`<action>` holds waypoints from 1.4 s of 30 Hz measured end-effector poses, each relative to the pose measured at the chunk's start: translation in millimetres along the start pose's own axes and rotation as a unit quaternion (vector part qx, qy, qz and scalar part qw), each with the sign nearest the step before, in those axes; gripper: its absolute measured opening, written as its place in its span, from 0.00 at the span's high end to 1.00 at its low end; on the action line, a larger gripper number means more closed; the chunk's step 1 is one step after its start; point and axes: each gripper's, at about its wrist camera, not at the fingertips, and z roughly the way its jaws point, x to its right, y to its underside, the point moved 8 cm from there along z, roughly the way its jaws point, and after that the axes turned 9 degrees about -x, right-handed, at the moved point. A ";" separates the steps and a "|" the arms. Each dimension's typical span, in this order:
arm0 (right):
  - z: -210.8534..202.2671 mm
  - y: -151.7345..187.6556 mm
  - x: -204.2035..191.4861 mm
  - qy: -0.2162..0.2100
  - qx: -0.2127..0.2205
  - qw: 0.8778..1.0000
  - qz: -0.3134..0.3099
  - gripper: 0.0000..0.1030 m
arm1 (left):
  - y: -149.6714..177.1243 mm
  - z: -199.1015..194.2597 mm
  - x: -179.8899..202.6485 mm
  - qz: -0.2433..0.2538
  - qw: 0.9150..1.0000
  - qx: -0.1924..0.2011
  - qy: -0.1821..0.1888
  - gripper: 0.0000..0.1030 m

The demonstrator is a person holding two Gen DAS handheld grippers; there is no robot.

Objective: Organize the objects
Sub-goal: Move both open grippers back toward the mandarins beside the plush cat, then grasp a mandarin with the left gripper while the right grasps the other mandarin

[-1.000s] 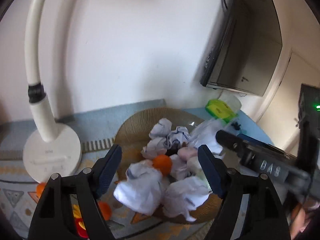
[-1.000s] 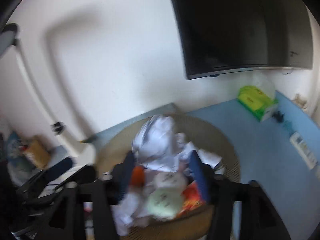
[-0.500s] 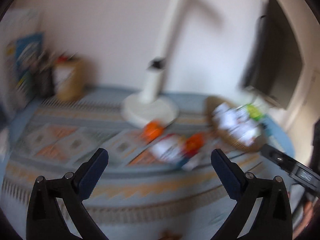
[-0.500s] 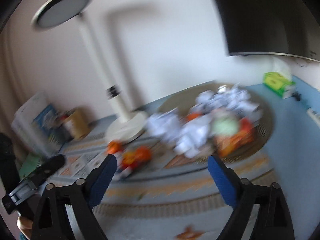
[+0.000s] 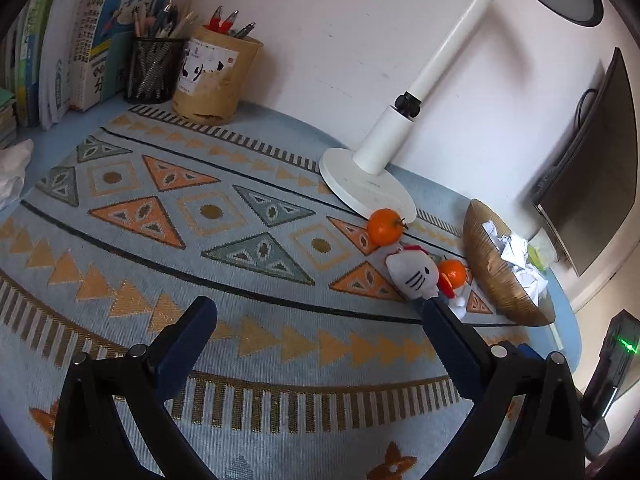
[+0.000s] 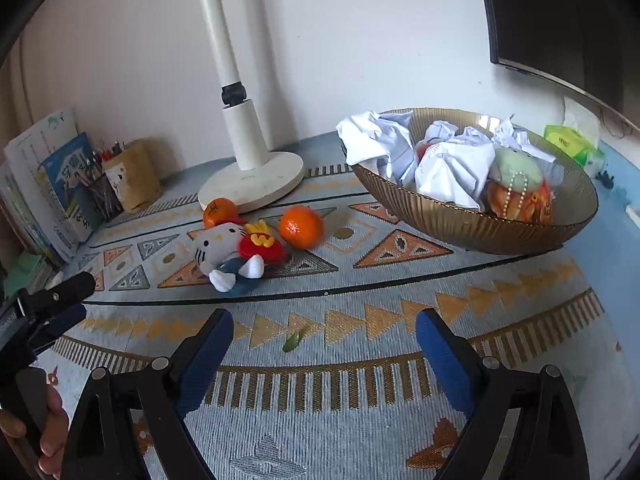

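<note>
A brown ribbed bowl (image 6: 460, 220) holds crumpled white paper (image 6: 452, 168), a green plush and an orange packet. It also shows at the right of the left wrist view (image 5: 492, 268). On the patterned mat lie a white cat plush (image 6: 224, 248) (image 5: 412, 272) and two oranges (image 6: 301, 227) (image 6: 220, 210), left of the bowl. In the left wrist view the oranges (image 5: 385, 227) (image 5: 452, 273) flank the plush. My left gripper (image 5: 316, 320) is open and empty, well back from them. My right gripper (image 6: 324, 332) is open and empty, over the mat in front of the plush.
A white desk lamp (image 5: 368, 184) (image 6: 252, 176) stands behind the oranges. Pen holders (image 5: 152, 68) and books (image 5: 92, 32) line the back left wall. A monitor (image 5: 588, 184) hangs at the right. A green tissue pack (image 6: 572, 142) lies behind the bowl.
Both grippers have pulled back and away from above the bowl. The mat, plush and oranges have come into view. Both stay open.
</note>
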 end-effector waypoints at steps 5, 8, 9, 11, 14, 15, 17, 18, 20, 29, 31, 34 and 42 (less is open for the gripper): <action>-1.6 0.8 -14.0 0.029 0.006 0.999 -0.034 0.11 | 4.8 -2.6 20.0 0.065 0.995 0.027 -0.069 0.01; -0.5 1.3 -17.5 0.034 0.006 0.998 -0.045 0.11 | 10.7 3.9 36.1 0.115 0.990 0.013 -0.087 0.01; -0.3 1.2 -17.1 0.034 0.006 0.998 -0.044 0.11 | 13.3 7.3 39.1 0.128 0.987 0.005 -0.095 0.01; -0.4 1.2 -14.8 0.033 0.007 0.999 -0.039 0.11 | 14.6 10.2 40.5 0.139 0.984 -0.001 -0.108 0.01; -0.1 0.8 -10.6 0.032 0.007 0.999 -0.028 0.11 | 15.6 14.0 41.1 0.147 0.982 -0.011 -0.117 0.01; 0.0 1.0 -9.7 0.032 0.007 0.999 -0.026 0.11 | 15.9 14.3 40.3 0.148 0.981 -0.012 -0.125 0.01; -0.5 1.1 -9.6 0.033 0.008 0.999 -0.027 0.11 | 16.9 15.3 39.4 0.150 0.979 -0.015 -0.134 0.01; -0.4 1.2 -9.4 0.034 0.008 0.999 -0.026 0.11 | 18.4 15.8 38.5 0.153 0.978 -0.020 -0.139 0.01; -0.5 1.2 -8.4 0.034 0.007 0.999 -0.025 0.11 | 22.7 16.6 34.7 0.162 0.975 -0.037 -0.146 0.01; 19.9 -6.7 -4.0 -0.015 -0.063 0.998 0.006 0.23 | -15.2 6.3 20.0 0.133 0.987 -0.082 -0.047 0.01; 24.0 -18.1 -6.8 -0.067 -0.093 0.992 0.044 0.28 | -39.4 20.0 33.7 0.105 0.990 -0.098 0.016 0.01; 36.3 -39.3 -5.2 -0.078 -0.111 0.985 0.106 0.28 | -65.2 57.4 50.6 0.071 0.988 -0.121 0.063 0.01; 84.7 -59.4 -2.0 -0.005 -0.085 0.989 0.124 0.41 | -71.3 132.7 70.4 0.088 0.981 -0.157 0.067 0.10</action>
